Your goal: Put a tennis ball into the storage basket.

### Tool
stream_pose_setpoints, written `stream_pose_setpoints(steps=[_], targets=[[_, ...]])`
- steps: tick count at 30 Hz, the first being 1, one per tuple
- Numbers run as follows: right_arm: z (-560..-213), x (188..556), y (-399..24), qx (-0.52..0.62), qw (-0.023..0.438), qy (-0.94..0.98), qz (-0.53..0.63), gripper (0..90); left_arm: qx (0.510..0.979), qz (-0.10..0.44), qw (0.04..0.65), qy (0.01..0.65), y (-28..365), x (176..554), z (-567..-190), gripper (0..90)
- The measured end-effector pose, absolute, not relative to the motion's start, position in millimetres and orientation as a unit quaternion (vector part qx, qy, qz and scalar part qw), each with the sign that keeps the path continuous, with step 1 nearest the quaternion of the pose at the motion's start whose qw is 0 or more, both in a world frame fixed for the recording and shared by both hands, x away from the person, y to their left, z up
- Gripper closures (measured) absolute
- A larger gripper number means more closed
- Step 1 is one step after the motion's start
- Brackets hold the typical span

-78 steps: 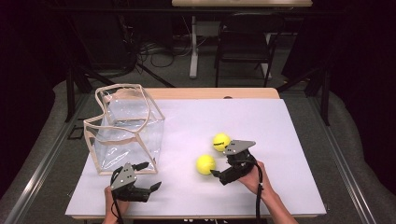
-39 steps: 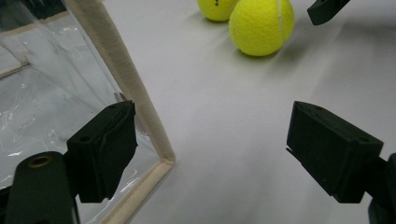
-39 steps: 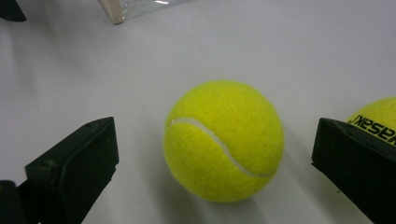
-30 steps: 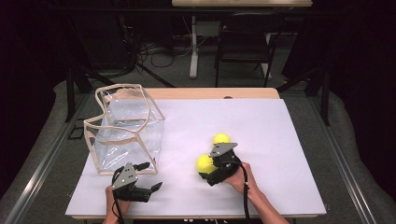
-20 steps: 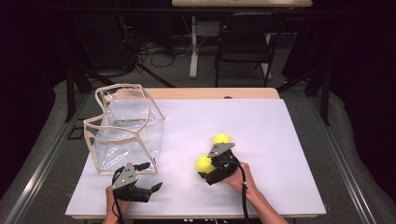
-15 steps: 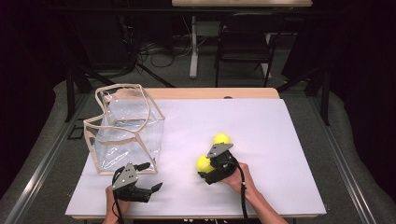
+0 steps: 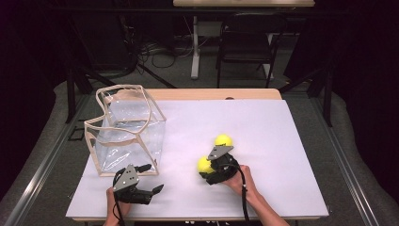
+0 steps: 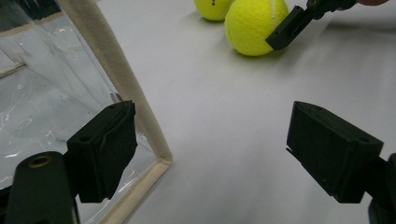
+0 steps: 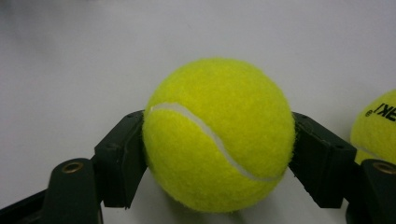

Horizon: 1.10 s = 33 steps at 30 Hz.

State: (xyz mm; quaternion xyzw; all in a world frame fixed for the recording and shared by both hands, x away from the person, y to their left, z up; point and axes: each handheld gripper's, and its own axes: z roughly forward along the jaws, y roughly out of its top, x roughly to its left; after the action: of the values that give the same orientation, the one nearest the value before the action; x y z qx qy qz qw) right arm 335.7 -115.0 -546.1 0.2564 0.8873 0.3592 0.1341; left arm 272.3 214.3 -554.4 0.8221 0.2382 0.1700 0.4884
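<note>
The right tool (image 9: 219, 140) has just closed on the fuzzy yellow tennis ball (image 9: 218, 135), at the counter's (image 7: 282, 141) 5 o'clock area. Lift straight up, clear of the second yellow ball (image 7: 223, 140) at its 1 o'clock. The left tool (image 8: 210, 154) gapes wide beside the clear plastic cloth-trimmed bag (image 7: 127, 132).

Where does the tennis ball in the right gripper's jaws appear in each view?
High view: gripped ball low centre, at the right gripper.
Left gripper view: top, right of centre, a black jaw across its right side.
Right gripper view: centre, pressed between both jaws.
Shared landmark: the second ball beside it.
</note>
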Motion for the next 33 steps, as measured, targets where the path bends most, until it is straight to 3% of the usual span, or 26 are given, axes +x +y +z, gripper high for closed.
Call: stream_pose_setpoints(steps=[33], targets=[[-528,334,-111,0.244,0.14,0.892,0.354,26.5,0.821,0.17,0.49,0.239,215,272,-554,16.1]])
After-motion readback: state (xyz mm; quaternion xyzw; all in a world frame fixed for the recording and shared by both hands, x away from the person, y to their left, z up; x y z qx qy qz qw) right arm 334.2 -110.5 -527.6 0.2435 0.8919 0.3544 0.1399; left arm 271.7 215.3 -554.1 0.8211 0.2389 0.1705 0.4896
